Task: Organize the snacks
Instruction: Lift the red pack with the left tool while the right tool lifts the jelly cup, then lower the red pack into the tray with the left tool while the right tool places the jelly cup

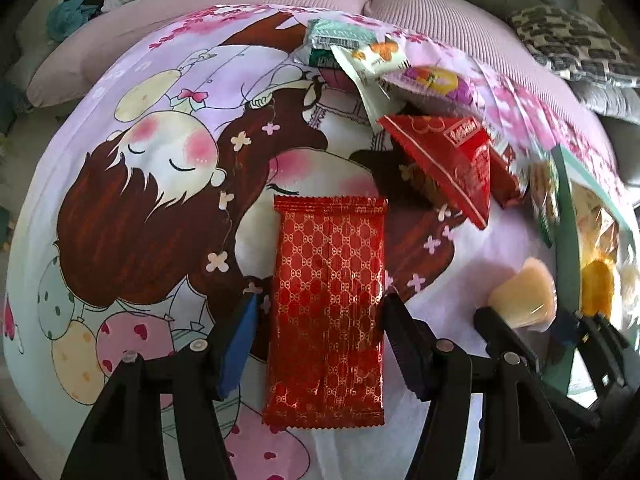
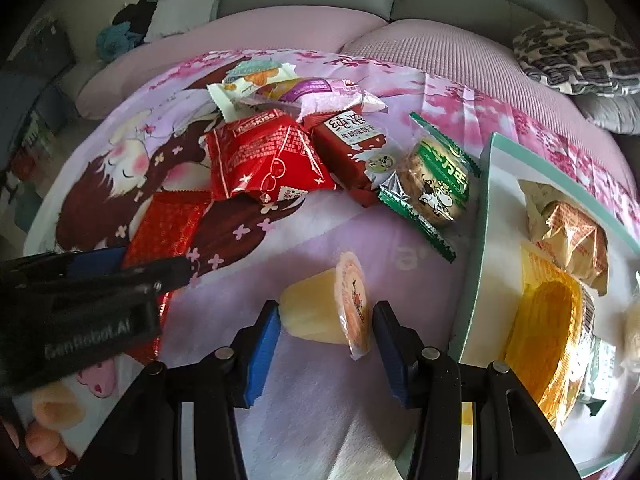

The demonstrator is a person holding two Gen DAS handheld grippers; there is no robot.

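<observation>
Left wrist view: the left gripper (image 1: 320, 300) has its 2 jaws part open on either side of a flat red foil packet (image 1: 326, 308) patterned in gold, which lies on the cartoon-print cloth (image 1: 140, 184). Whether the pads (image 1: 240, 344) press on it cannot be told. Beyond lies a heap of snacks, among them a red pouch (image 1: 444, 160) whose label is too blurred to read. At right the right gripper (image 1: 532, 320) brackets a pale jelly cup (image 1: 524, 296).

Right wrist view: the jelly cup (image 2: 328, 308) lies on its side between the part-open jaws of the right gripper (image 2: 326, 320), a small gap showing at each pad. The red pouch (image 2: 264, 156) reads "TeasKiss". The left gripper's (image 2: 152, 264) body reads "GenRobot.AI". A white tray (image 2: 492, 240) with a teal rim at right holds an orange jelly cup (image 2: 548, 332) and wrapped pastries.
</observation>
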